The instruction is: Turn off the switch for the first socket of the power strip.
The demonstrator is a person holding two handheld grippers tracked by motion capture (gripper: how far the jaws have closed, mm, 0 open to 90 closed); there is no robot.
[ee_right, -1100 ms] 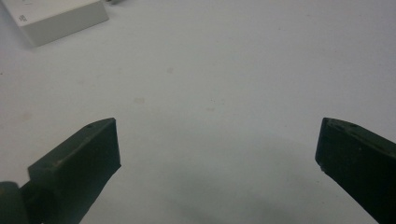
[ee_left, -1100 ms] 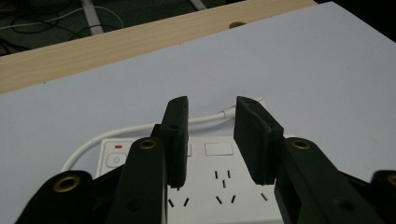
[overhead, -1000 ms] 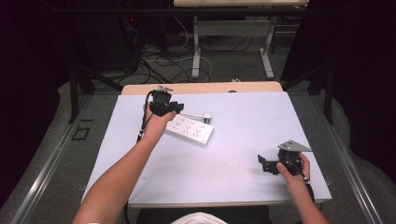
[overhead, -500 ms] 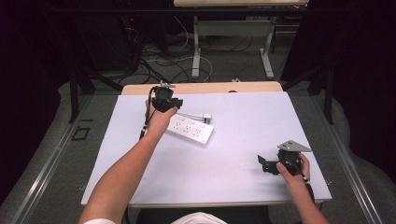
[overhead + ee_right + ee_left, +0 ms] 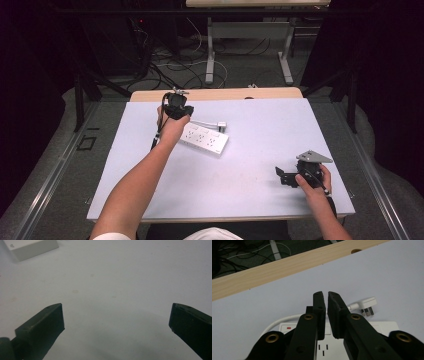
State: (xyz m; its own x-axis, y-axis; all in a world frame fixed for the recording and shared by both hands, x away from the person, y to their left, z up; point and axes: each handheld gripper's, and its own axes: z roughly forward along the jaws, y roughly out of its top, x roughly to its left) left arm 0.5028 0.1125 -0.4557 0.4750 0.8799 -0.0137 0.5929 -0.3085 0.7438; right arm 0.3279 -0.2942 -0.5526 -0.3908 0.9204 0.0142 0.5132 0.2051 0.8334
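Here, power strip (image 5: 203, 139) mid-table, well apart from every table (image 5: 280, 130) edge.

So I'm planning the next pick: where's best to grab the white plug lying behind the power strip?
Probably the plug's white body, from above, jaws across its flat sides. It lies flat on the table behind the power strip, prongs toward the strip, its cord curving away, so the body is the broadest free part.

A lab or test room: a white-topped table (image 5: 260, 150) with a bare wood strip at its far edge stands alone on grey carpet, hemmed left and right by dark curtains (image 5: 385, 75). Beyond it, loose cables (image 5: 165, 65) sprawl on the floor beside a desk's white metal legs (image 5: 210, 50)
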